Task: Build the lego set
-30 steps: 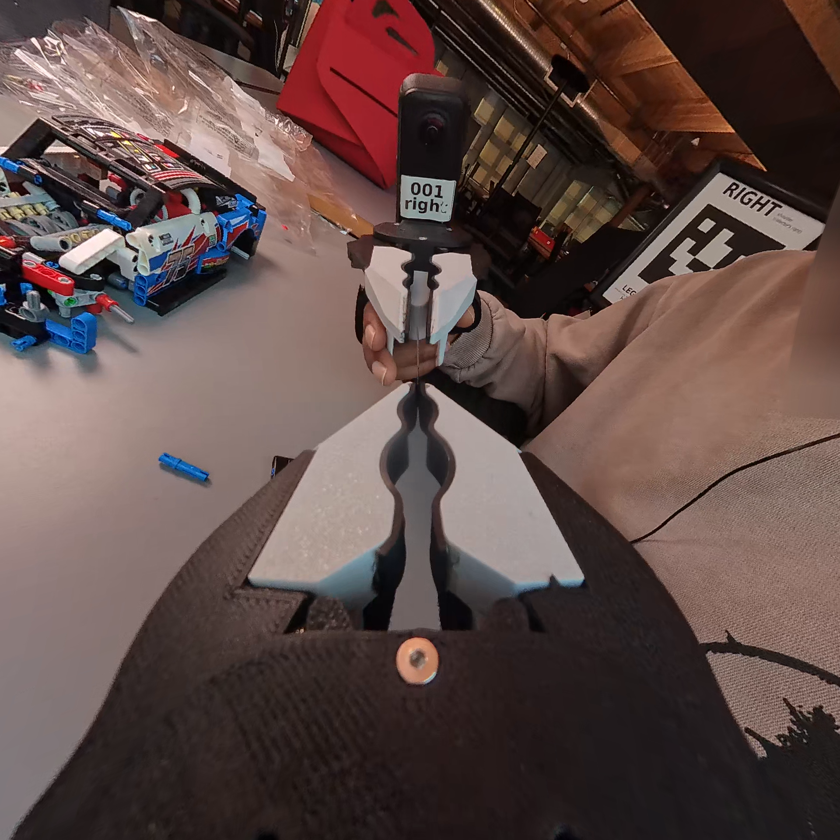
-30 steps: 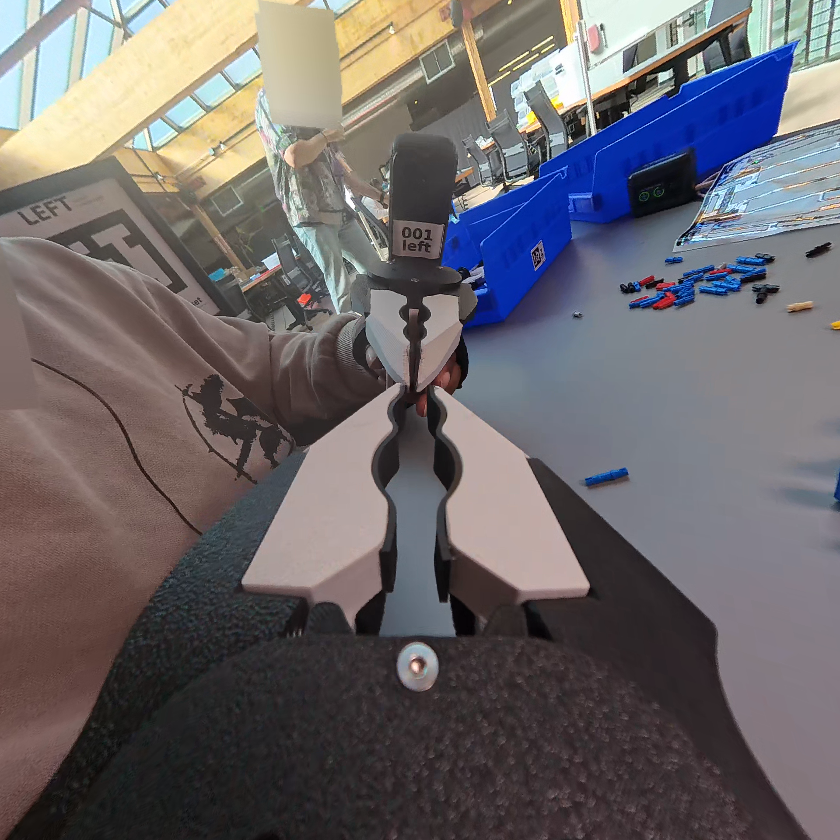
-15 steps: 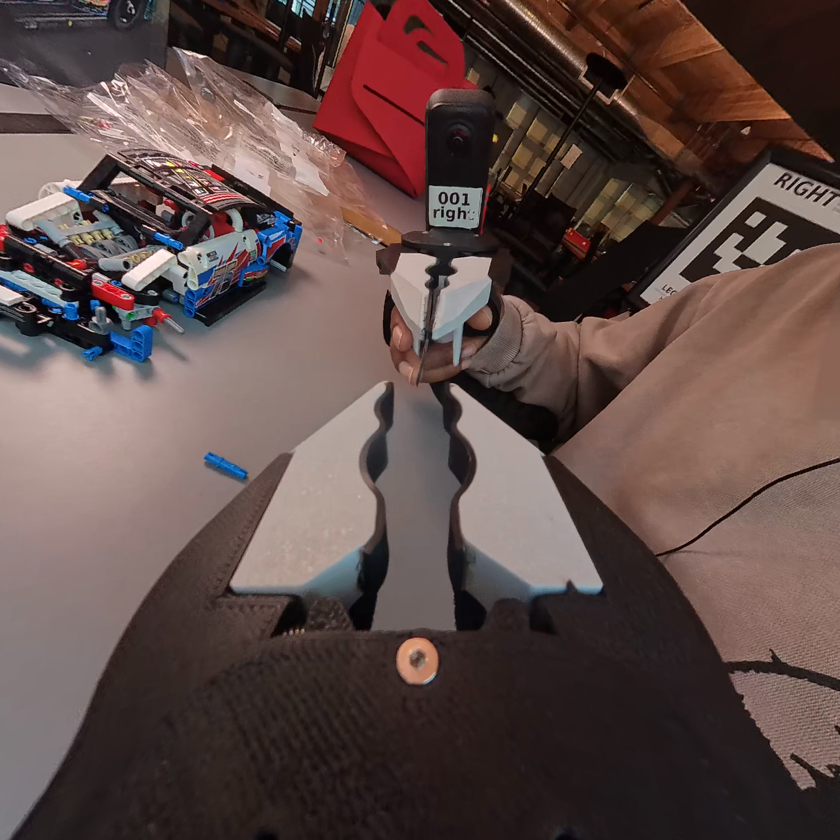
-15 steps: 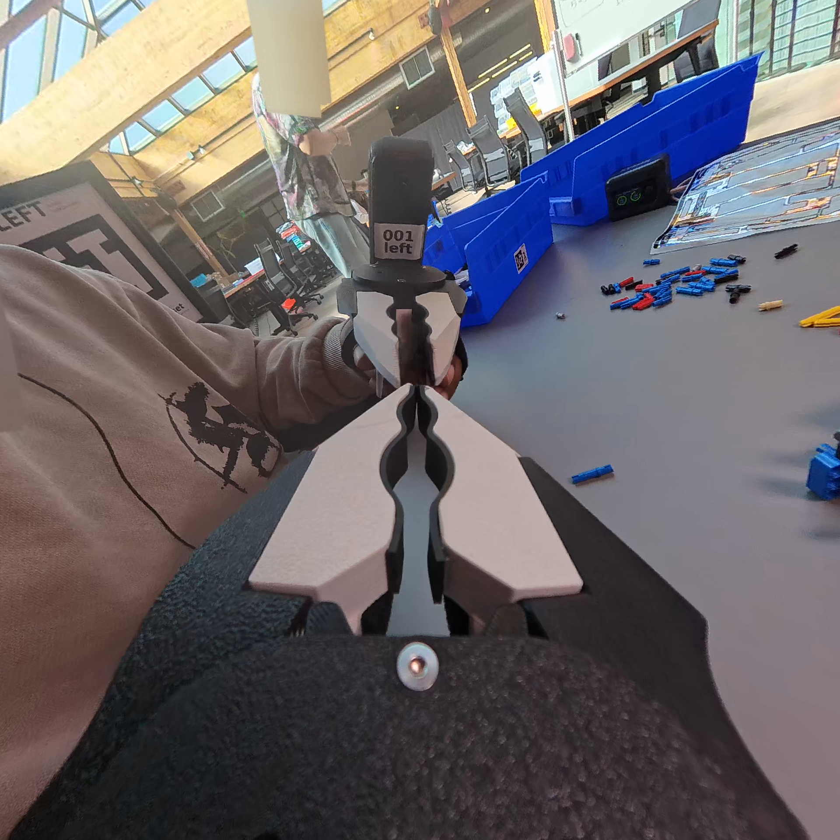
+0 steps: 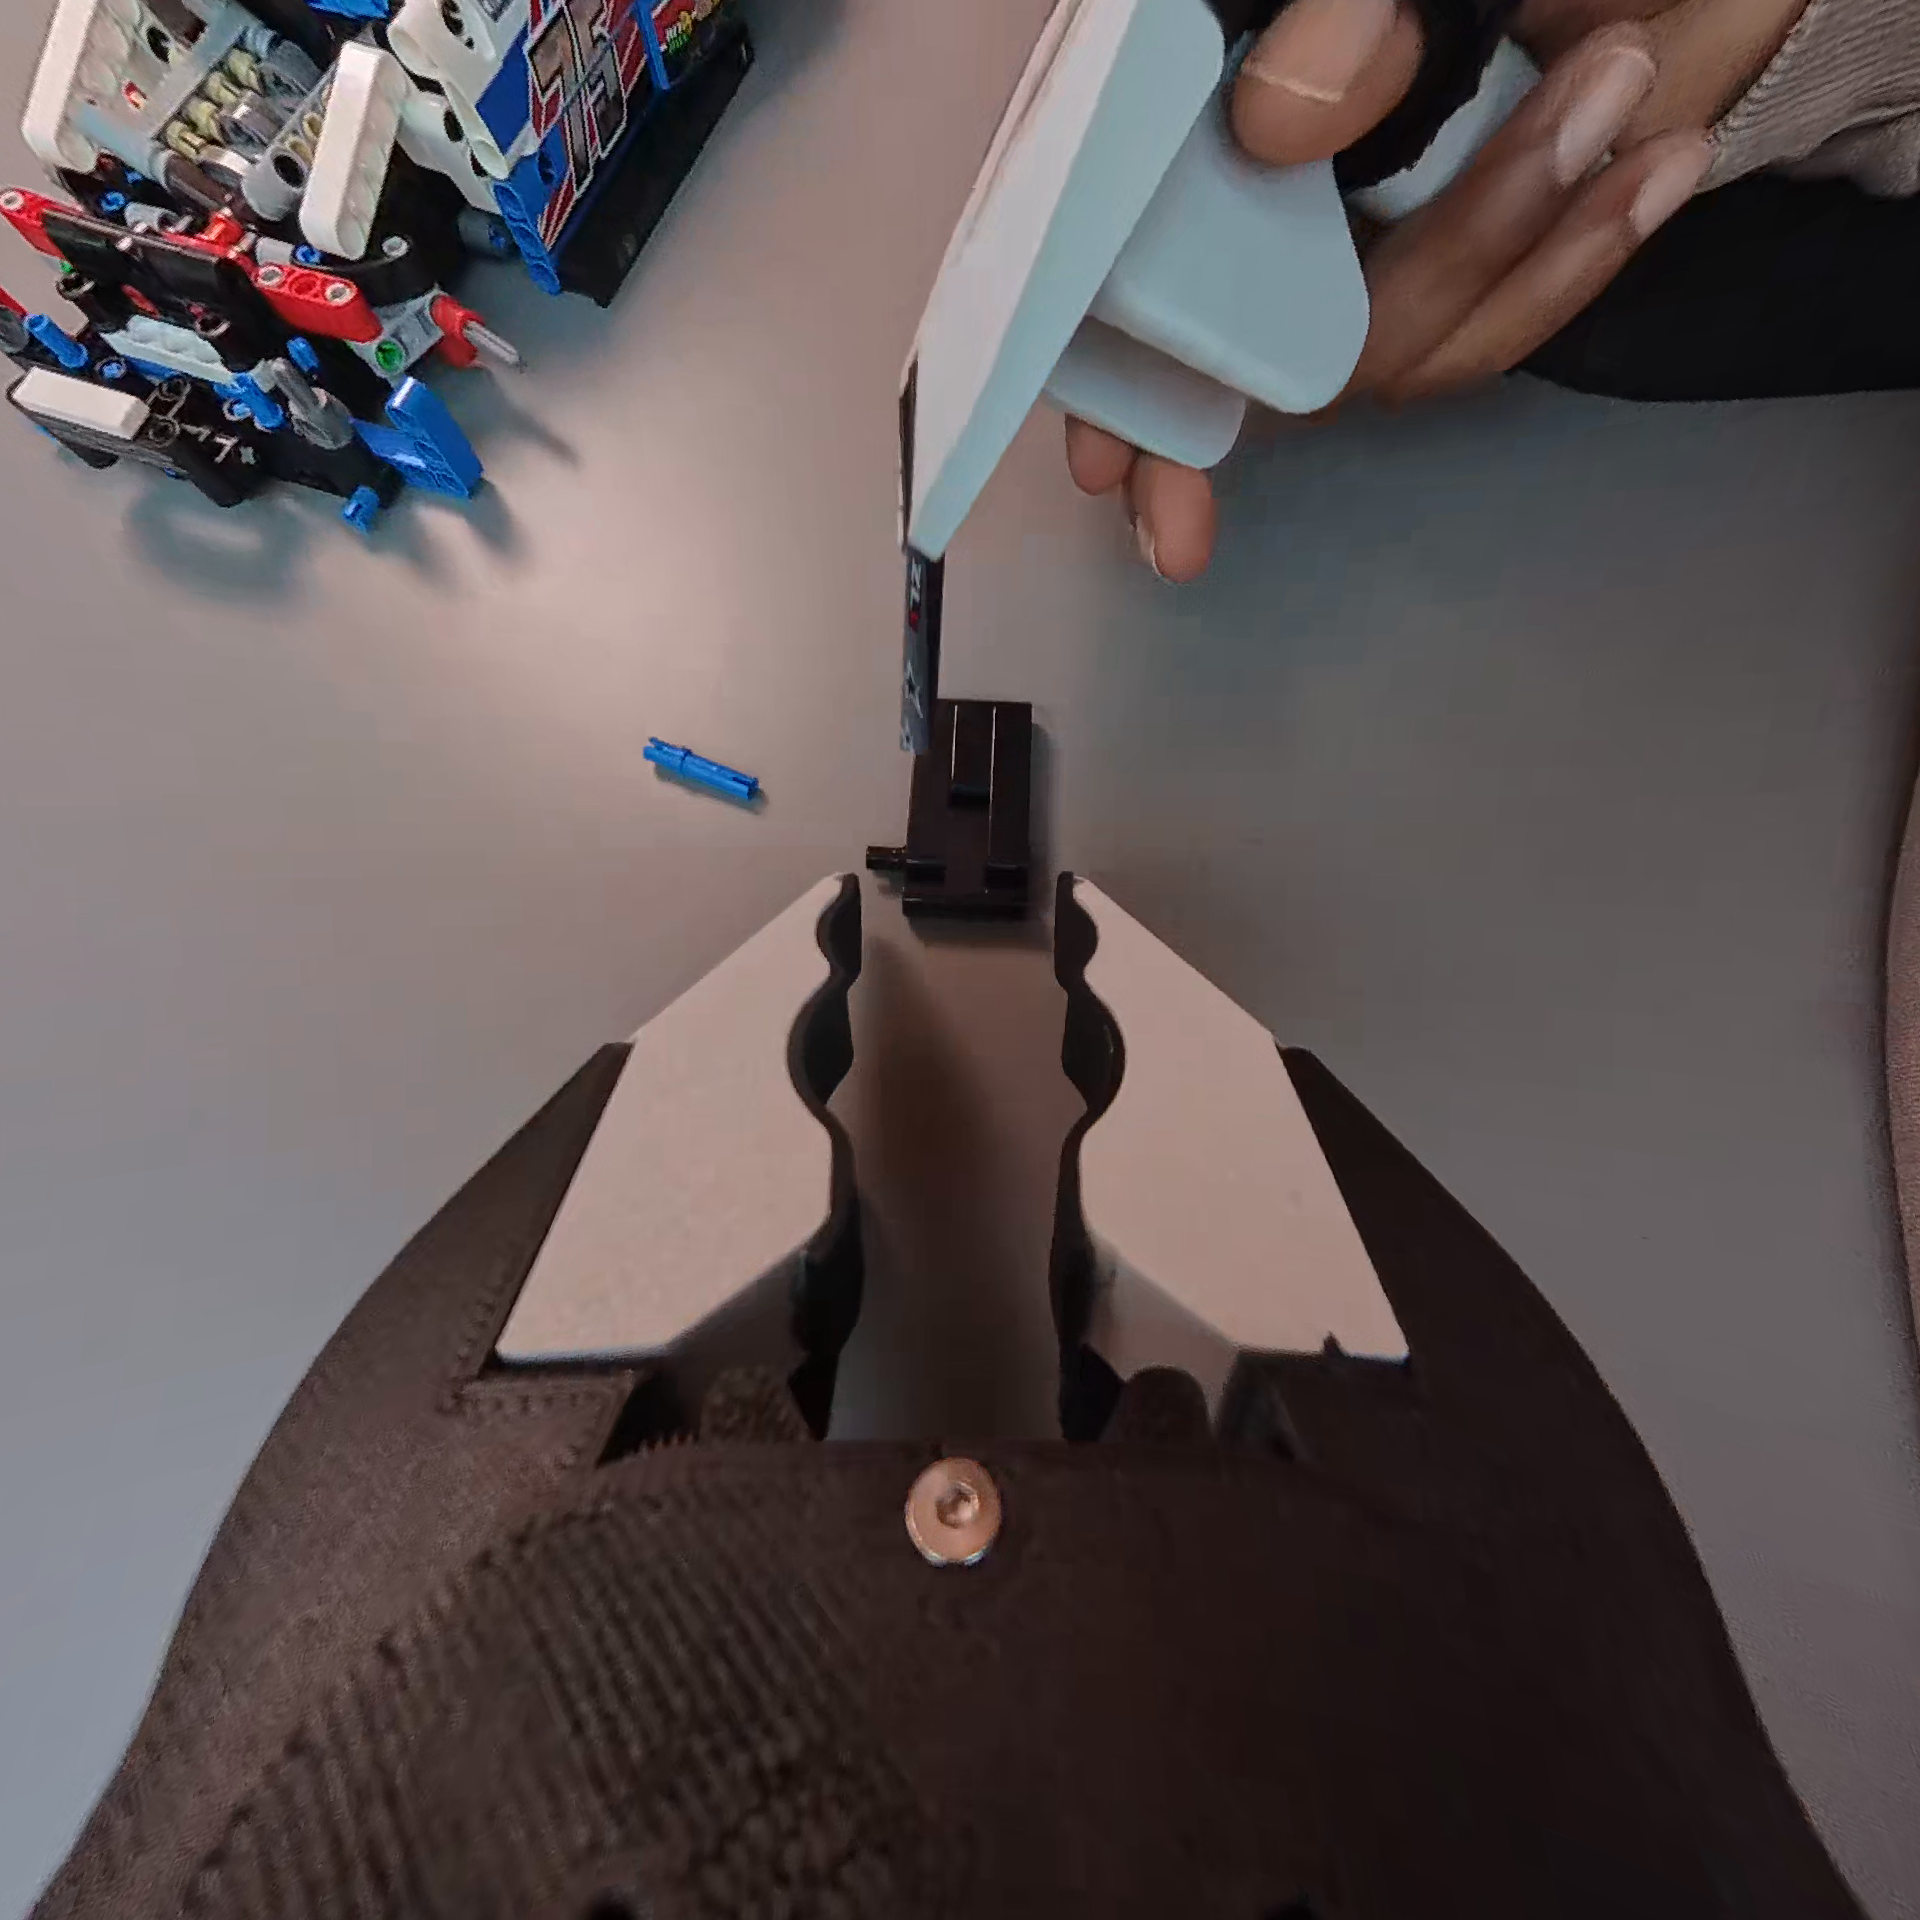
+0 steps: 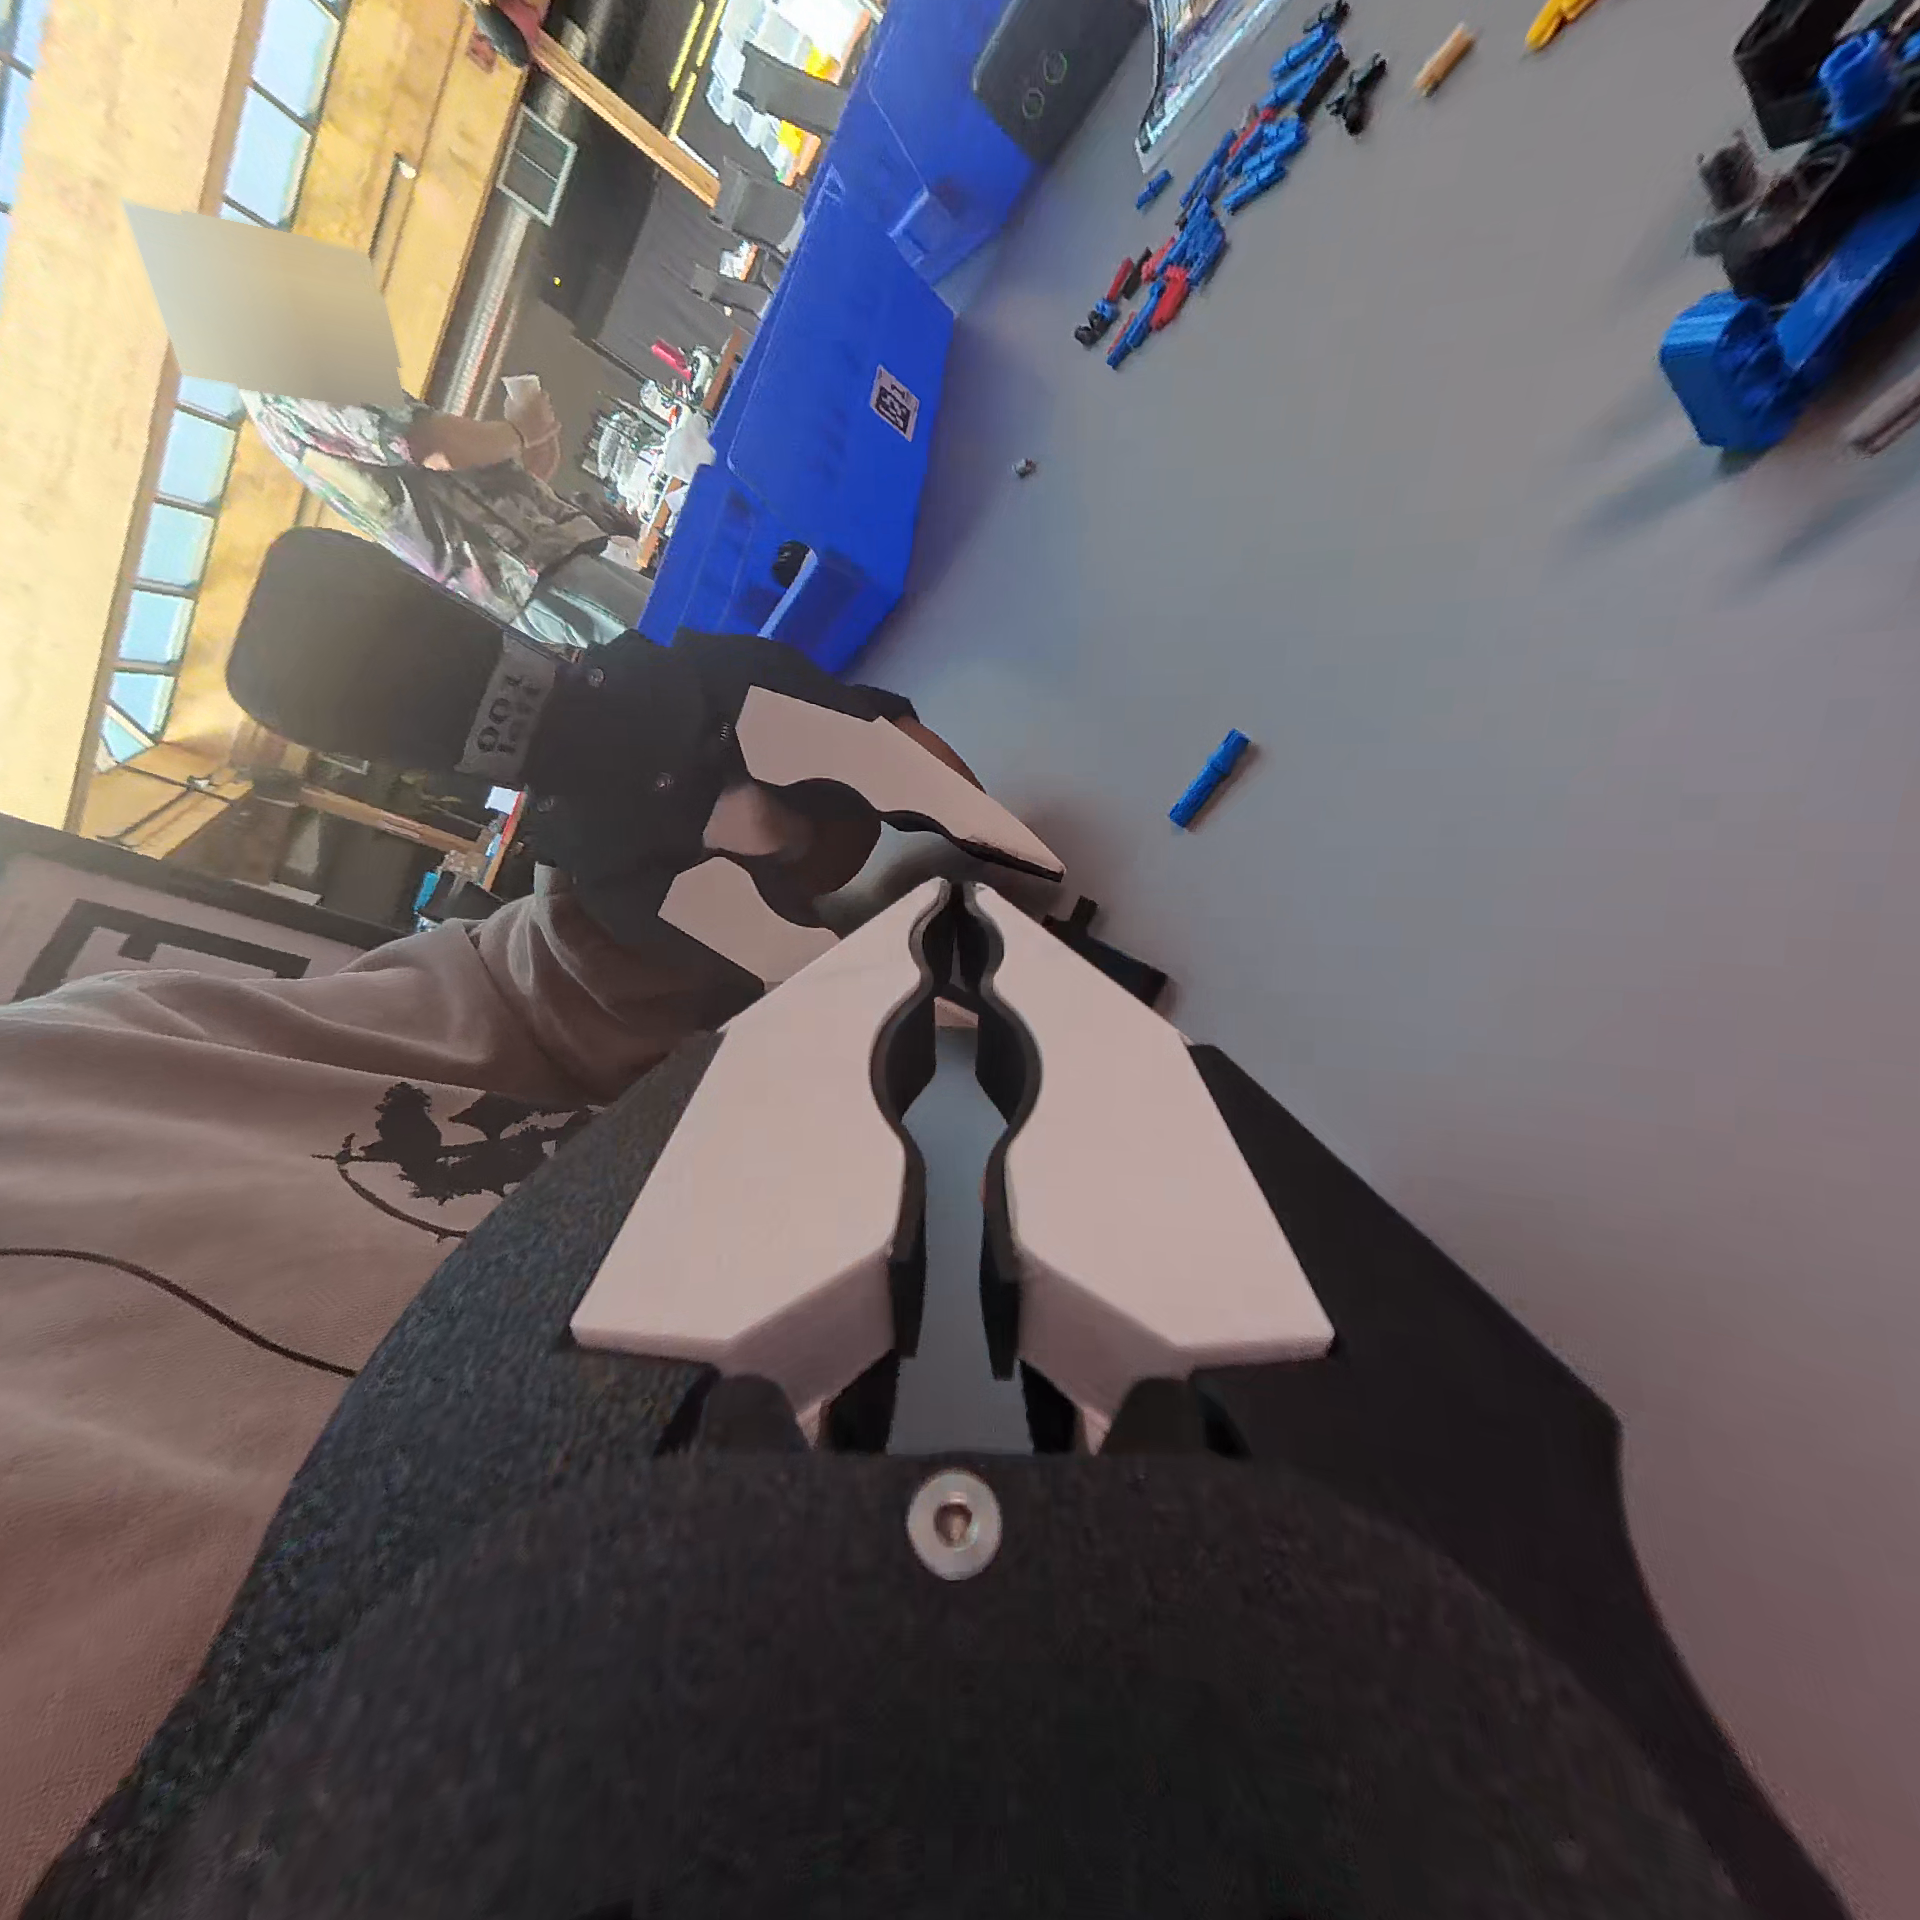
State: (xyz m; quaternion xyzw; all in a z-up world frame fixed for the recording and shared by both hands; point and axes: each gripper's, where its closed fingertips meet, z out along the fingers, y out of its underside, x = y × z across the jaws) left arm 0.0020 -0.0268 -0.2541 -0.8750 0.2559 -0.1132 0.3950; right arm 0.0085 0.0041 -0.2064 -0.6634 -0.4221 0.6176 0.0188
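the lego car (image 5: 312,208) is cut off by the top and left edges of the left wrist view, so only one end of it is seen. the hand (image 5: 1455,208) around the right gripper (image 5: 920,540) is cut by the top edge and its fingers are blurred. in the right wrist view the black lego piece (image 6: 1117,961) is mostly hidden behind the gripper's white fingers (image 6: 1091,1091). the thin sticker strip (image 5: 920,655) is seen edge-on, and its print is too small to be told. the blue and black build (image 6: 1787,312) at the right edge is blurred and cut off. the loose pins (image 6: 1195,249) far on the table are too small to be told apart.
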